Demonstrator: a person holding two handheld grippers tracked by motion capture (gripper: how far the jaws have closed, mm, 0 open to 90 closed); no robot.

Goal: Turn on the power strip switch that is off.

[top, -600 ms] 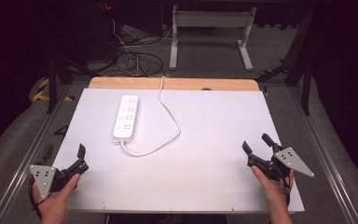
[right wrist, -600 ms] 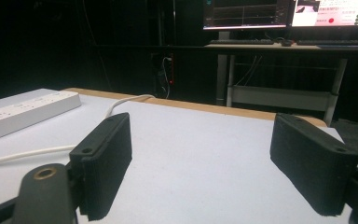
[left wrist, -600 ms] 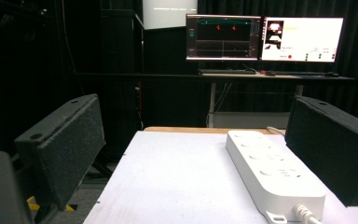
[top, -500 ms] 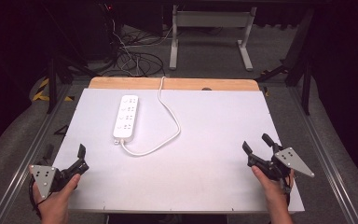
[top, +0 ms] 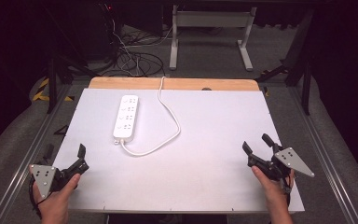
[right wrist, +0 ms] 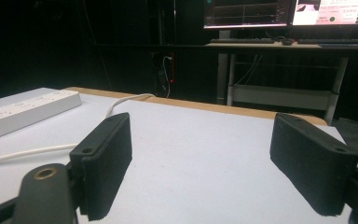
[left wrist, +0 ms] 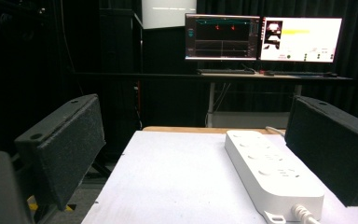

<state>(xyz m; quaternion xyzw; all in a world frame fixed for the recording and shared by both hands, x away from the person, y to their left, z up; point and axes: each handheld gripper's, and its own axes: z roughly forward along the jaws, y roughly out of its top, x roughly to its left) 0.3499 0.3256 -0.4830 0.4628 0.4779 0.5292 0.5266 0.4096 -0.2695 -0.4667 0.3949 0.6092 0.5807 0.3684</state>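
The white power strip (top: 126,117) lies flat at the surface's (top: 214,140) far left, likely rigid, light and slick, best pinched across its narrow width, its limp cord (top: 170,116) trailing; both the left gripper (top: 80,157) and right gripper (top: 256,145) gape wide, empty.

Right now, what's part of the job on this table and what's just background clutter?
In play:
power strip, lying flat
its white cord, looping off the far edge
left gripper, jaws open, empty
right gripper, jaws open, empty

Just around:
white table
monitors on the desk behind
cables on the floor
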